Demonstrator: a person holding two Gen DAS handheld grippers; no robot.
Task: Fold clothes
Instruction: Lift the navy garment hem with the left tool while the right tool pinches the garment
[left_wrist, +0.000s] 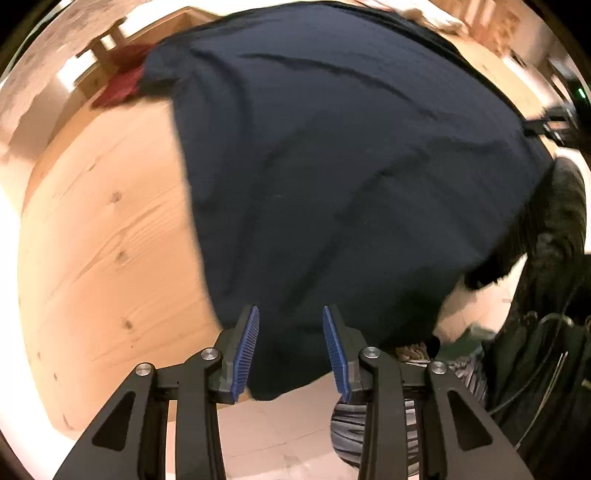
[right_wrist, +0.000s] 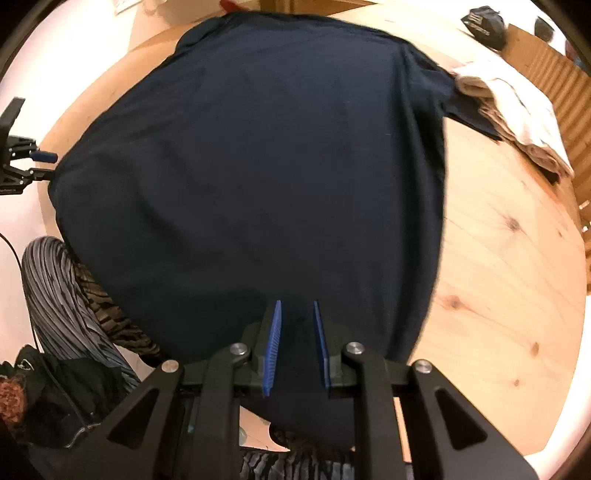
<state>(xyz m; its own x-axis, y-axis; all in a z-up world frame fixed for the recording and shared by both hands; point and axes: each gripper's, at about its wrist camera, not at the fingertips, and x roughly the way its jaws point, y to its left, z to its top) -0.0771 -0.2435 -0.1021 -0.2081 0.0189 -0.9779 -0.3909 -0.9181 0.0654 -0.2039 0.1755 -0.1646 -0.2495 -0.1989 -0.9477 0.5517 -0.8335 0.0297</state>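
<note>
The dark shirt (left_wrist: 332, 166) lies spread flat on the table (left_wrist: 103, 240); no fold is made yet; the left gripper (left_wrist: 291, 350) is partly open over the near hem, holding nothing; the right gripper (right_wrist: 296, 347) is a bit open, holding nothing too.

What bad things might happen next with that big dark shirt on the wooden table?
1. The dark navy shirt hangs over the near edge of the wooden table, so it might slide off onto the floor.
2. Its sleeve touches the folded white and beige clothes; pulling the shirt could drag that pile askew.
3. Both the left gripper and right gripper look open, so the hem may slip away.
</note>
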